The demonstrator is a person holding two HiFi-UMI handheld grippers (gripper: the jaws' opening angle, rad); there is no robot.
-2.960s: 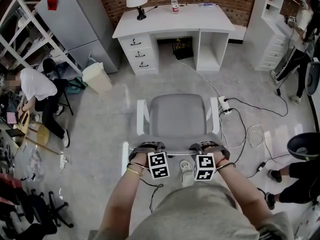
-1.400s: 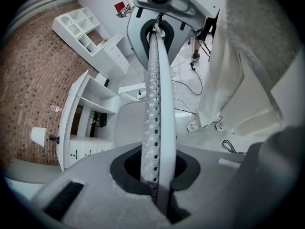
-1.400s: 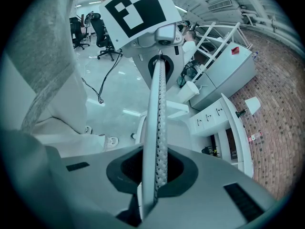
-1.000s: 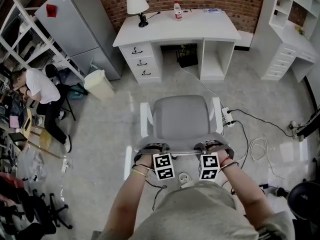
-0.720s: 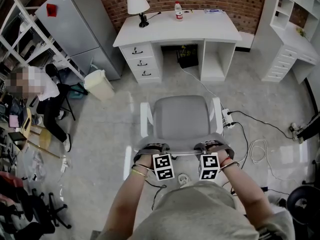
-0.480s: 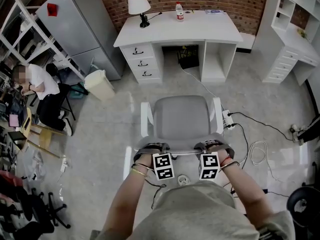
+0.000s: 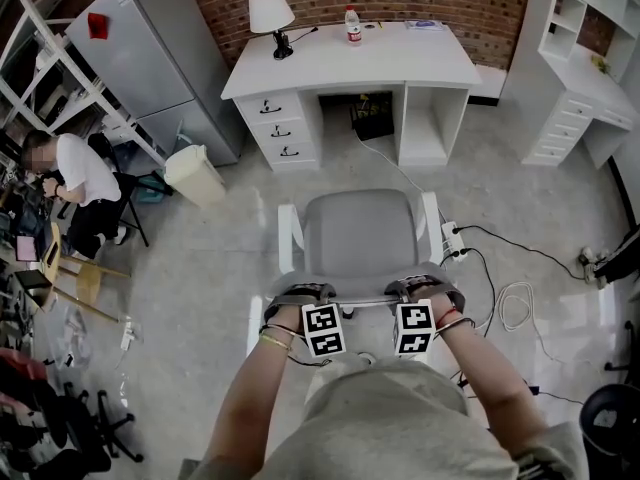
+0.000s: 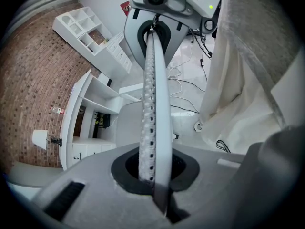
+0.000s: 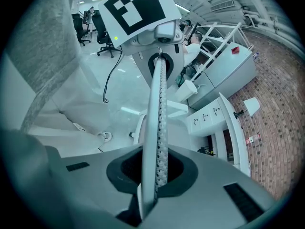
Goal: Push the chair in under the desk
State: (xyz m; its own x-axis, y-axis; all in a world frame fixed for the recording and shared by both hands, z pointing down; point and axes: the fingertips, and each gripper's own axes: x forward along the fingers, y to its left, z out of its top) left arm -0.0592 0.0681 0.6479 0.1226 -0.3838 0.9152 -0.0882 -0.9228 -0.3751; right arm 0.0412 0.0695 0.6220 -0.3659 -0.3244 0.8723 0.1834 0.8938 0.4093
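1. far left, a person (image 7: 72, 168) in a white top sits bent over beside a metal rack (image 7: 55, 43).
2. a grey fridge (image 7: 150, 53) stands next to the rack, with a pale bin (image 7: 195, 175) just beside its near corner.
3. the white tabletop (image 7: 400, 63) stands against the brick wall, with drawers under its left side and an open kneehole in the middle. a lamp (image 7: 271, 13) stands on its left part and a bottle (image 7: 352, 25) near the back edge.
4. the left hand-held gripper (image 7: 300, 293) points steeply down. its jaws are pinched narrow on the rim (image 8: 155, 94) of the chair's back, and the perforated rim runs straight between them.
5. the chair (image 7: 360, 236), grey with white armrests, stands on the floor well apart from the tabletop. its seat faces the kneehole and it is not yet under the tabletop.
6. the right hand-held gripper (image 7: 422, 290) clamps the same rim further right, jaws nearly together on it.
7. a power strip (image 7: 452, 236) lies on the floor just beside the chair's right armrest, with cables trailing from it.
8. white shelves (image 7: 585, 58) fill the far right.
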